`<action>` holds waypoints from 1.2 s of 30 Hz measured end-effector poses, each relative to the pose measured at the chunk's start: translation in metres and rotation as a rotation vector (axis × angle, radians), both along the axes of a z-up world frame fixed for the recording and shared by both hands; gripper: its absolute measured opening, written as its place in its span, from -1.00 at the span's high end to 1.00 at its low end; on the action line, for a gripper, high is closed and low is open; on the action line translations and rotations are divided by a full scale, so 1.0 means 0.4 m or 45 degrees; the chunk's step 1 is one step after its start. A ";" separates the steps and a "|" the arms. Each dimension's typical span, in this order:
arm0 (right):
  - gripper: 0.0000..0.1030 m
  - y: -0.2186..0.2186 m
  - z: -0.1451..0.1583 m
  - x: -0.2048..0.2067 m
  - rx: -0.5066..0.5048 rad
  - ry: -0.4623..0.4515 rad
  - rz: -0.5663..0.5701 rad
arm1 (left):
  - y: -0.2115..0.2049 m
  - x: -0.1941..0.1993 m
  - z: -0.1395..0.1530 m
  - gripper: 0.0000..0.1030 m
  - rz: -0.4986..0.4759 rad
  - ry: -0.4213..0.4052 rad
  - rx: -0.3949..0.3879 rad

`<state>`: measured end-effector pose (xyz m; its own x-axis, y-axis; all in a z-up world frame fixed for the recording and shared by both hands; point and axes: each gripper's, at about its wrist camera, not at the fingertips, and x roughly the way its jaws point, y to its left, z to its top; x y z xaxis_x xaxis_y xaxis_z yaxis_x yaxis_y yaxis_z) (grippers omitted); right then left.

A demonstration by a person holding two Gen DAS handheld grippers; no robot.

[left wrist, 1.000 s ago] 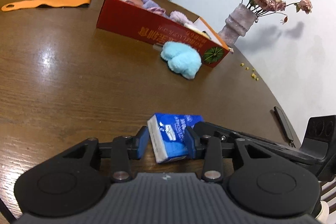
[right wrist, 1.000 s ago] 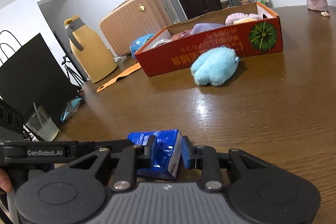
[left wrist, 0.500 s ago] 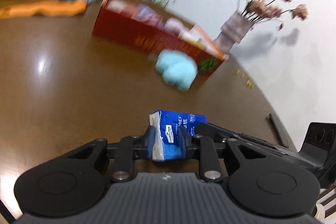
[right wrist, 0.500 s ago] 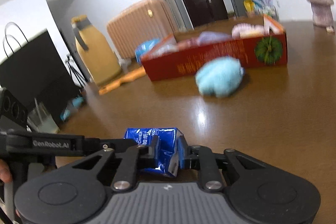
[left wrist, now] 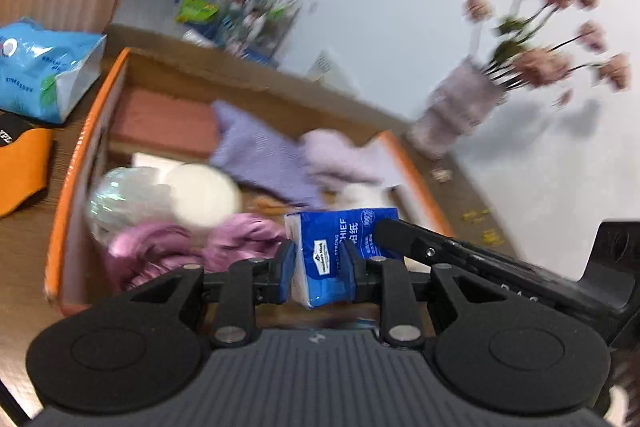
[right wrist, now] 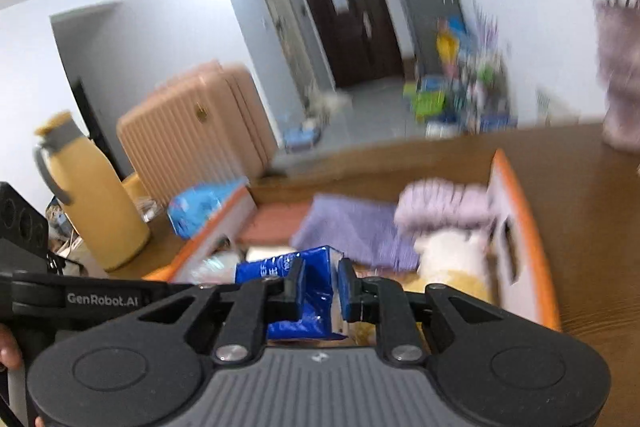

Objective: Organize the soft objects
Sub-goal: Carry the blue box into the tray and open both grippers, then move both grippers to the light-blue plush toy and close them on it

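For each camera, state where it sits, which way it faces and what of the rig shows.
Left wrist: on the left gripper, looking forward and down into the orange box; its fingers clamp the blue tissue pack; the right gripper's finger crosses in.
Right wrist: on the right gripper, facing the box and hallway; a fingertip shows.
Shared: the pack, held at both ends.
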<state>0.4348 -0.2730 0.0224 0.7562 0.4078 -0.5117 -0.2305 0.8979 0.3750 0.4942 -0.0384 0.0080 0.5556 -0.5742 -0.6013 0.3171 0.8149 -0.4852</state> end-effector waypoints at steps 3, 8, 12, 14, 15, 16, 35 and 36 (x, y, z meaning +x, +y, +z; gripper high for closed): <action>0.68 0.009 -0.062 0.057 -0.024 0.106 0.021 | -0.039 0.026 -0.036 0.53 -0.030 -0.010 0.150; 0.69 0.021 -0.113 0.062 -0.112 0.186 0.016 | -0.092 0.021 -0.065 0.51 -0.072 -0.030 0.253; 0.64 0.012 -0.108 0.080 -0.106 0.224 0.056 | -0.090 0.029 -0.060 0.39 -0.057 0.012 0.240; 0.63 0.012 -0.093 0.076 -0.100 0.221 0.061 | -0.091 0.016 -0.046 0.32 -0.058 -0.001 0.244; 0.61 0.008 -0.079 0.073 -0.104 0.203 0.056 | -0.088 0.003 -0.031 0.26 -0.054 -0.022 0.249; 0.60 0.005 -0.061 0.058 -0.110 0.174 0.047 | -0.084 -0.015 -0.014 0.14 -0.057 -0.046 0.247; 0.09 -0.094 0.225 -0.404 -0.174 -0.305 -0.055 | 0.021 -0.487 0.257 -0.31 0.158 -0.516 0.379; 0.04 -0.089 0.220 -0.423 -0.172 -0.327 -0.059 | 0.025 -0.515 0.246 -0.33 0.177 -0.531 0.396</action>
